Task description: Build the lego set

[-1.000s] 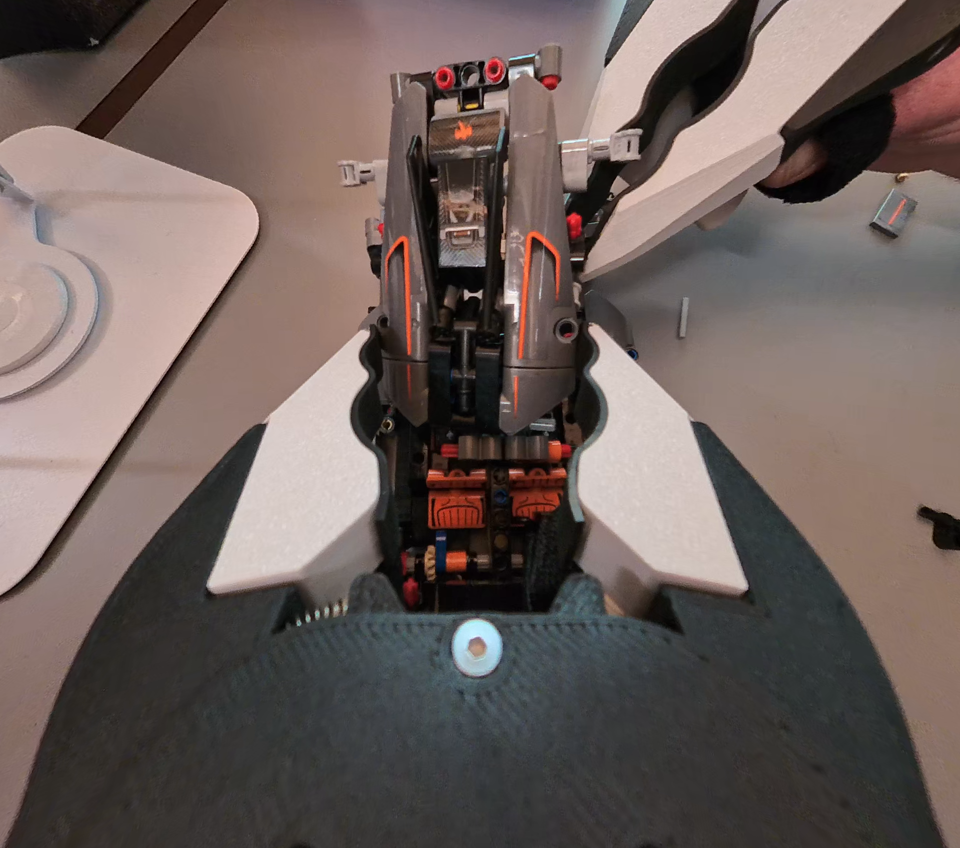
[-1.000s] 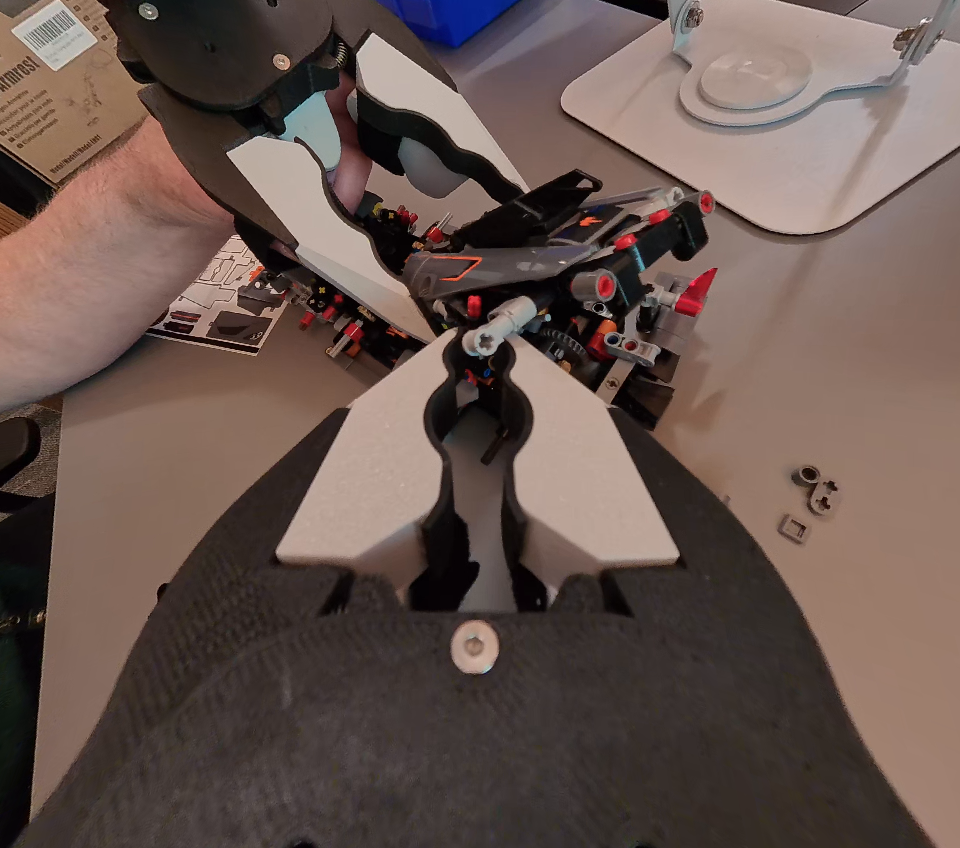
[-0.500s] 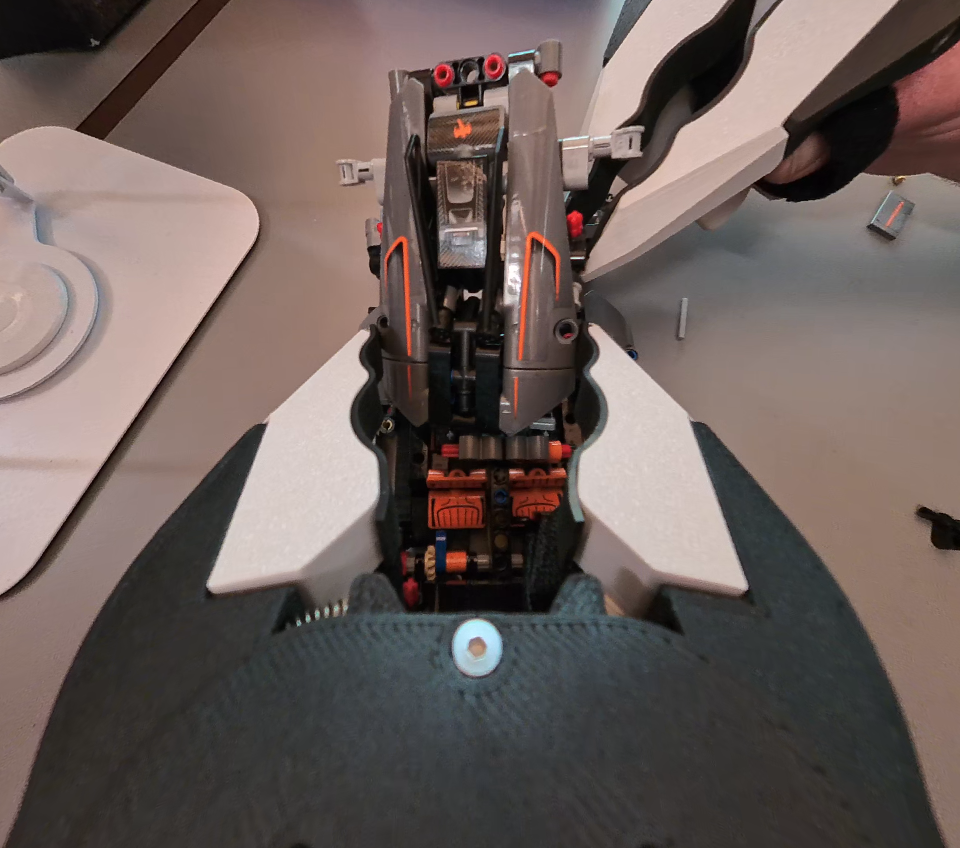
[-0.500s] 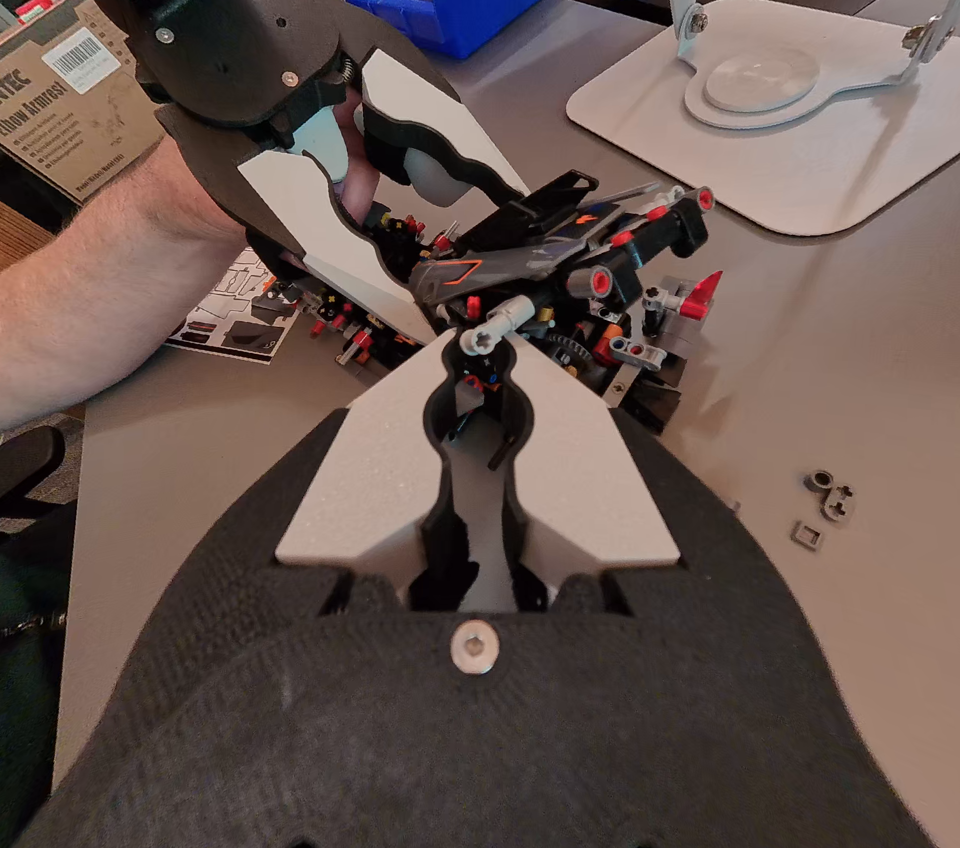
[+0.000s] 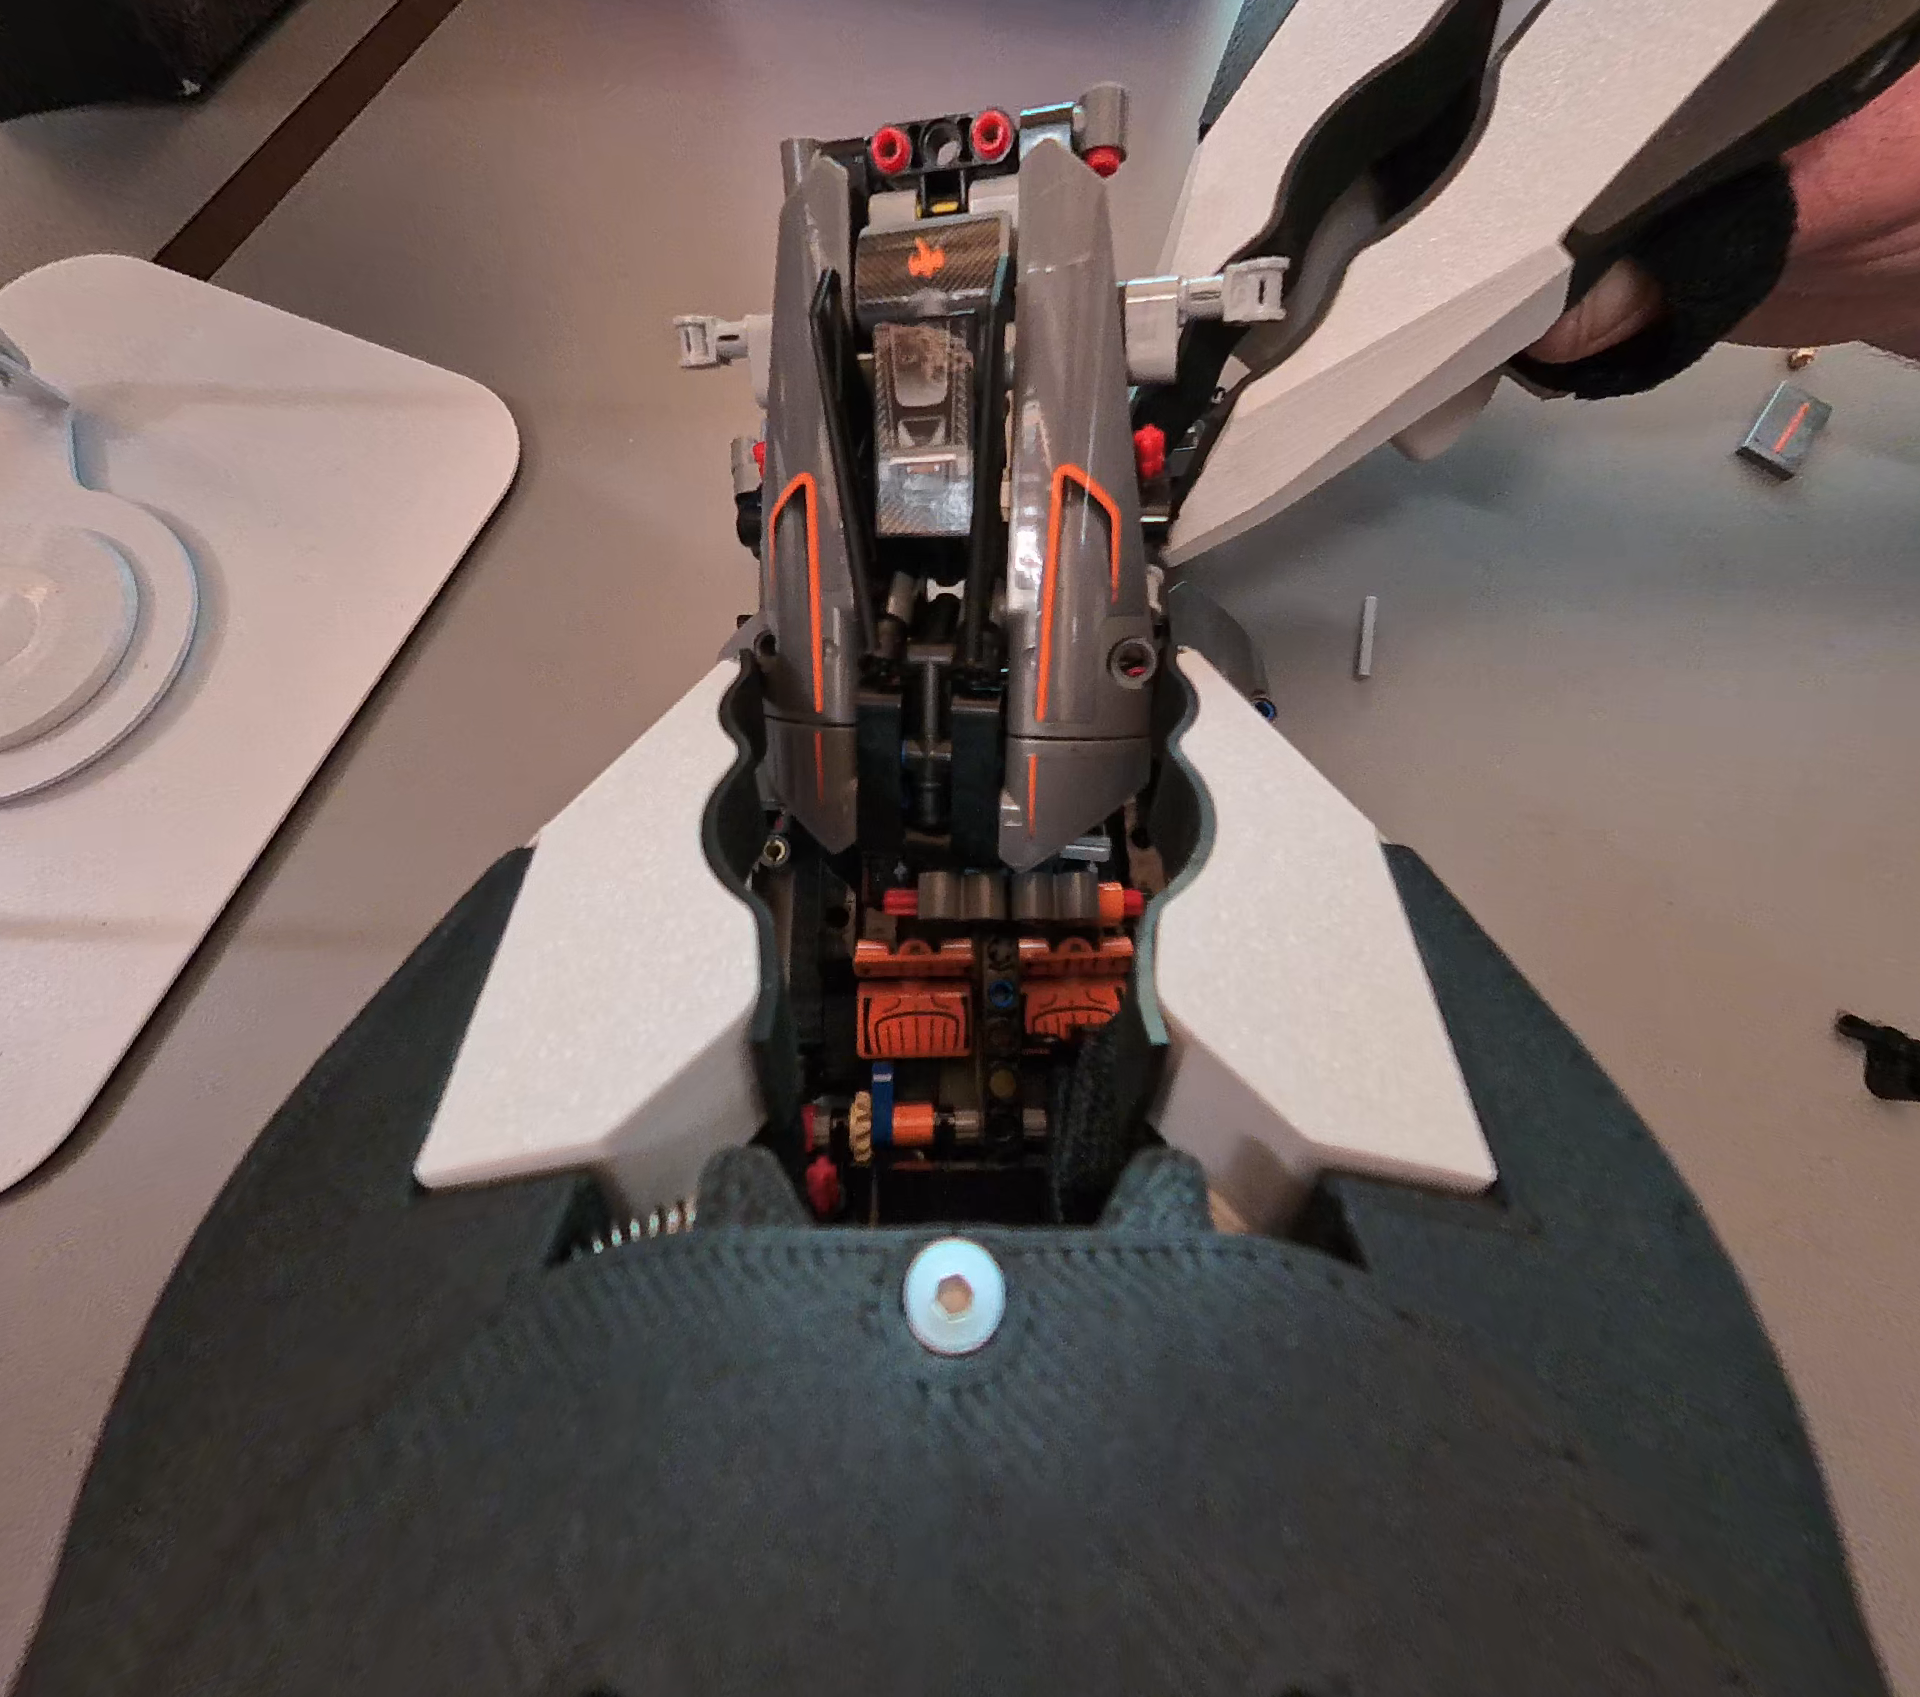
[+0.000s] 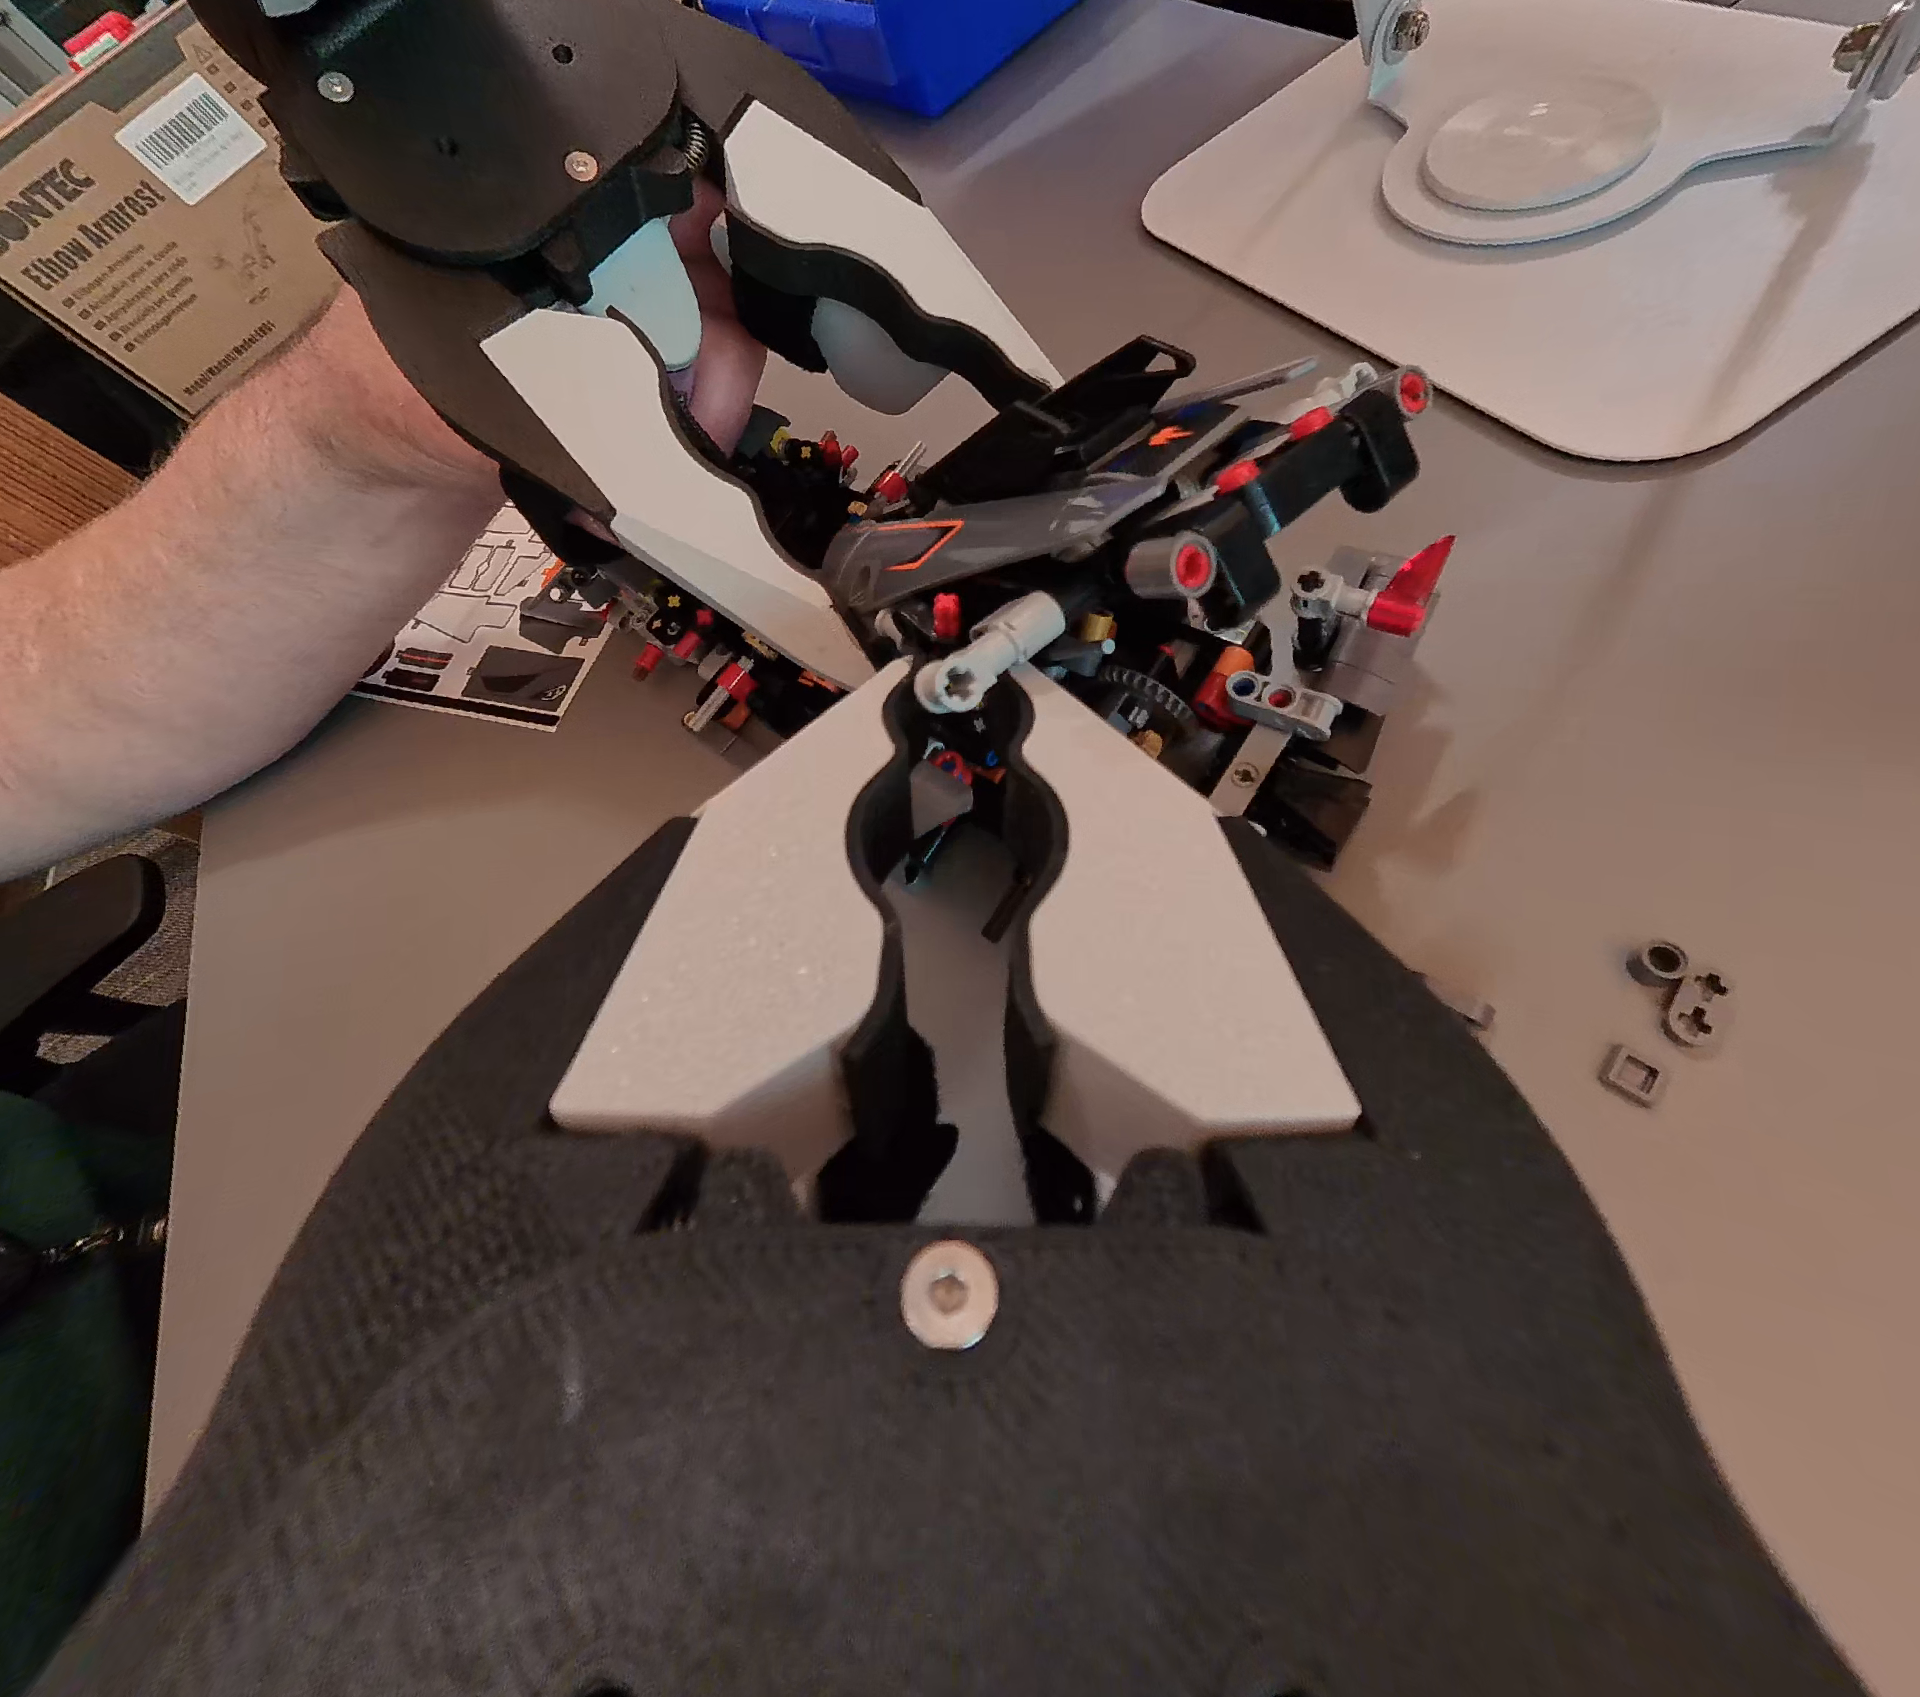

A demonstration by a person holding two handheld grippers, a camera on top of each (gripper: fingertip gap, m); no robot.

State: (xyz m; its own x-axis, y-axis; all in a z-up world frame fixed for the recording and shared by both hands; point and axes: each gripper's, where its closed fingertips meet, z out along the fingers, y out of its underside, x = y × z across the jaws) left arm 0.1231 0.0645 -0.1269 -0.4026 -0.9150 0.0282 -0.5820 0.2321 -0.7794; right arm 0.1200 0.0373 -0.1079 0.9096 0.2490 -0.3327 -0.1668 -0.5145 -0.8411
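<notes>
I am squeezing the lego car (image 5: 951,525) in my left gripper (image 5: 956,712). My right gripper (image 6: 961,691) is pinching its grey side peg (image 6: 992,645).

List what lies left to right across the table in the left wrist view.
White stand base → lego model → right tool → small grey rod → grey tile with an orange stripe.

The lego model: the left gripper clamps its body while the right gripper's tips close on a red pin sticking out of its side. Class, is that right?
Wrong colour. The pin at the right gripper tips is light grey, not red, as the right wrist view shows. The left gripper does clamp the lego model body.
</notes>
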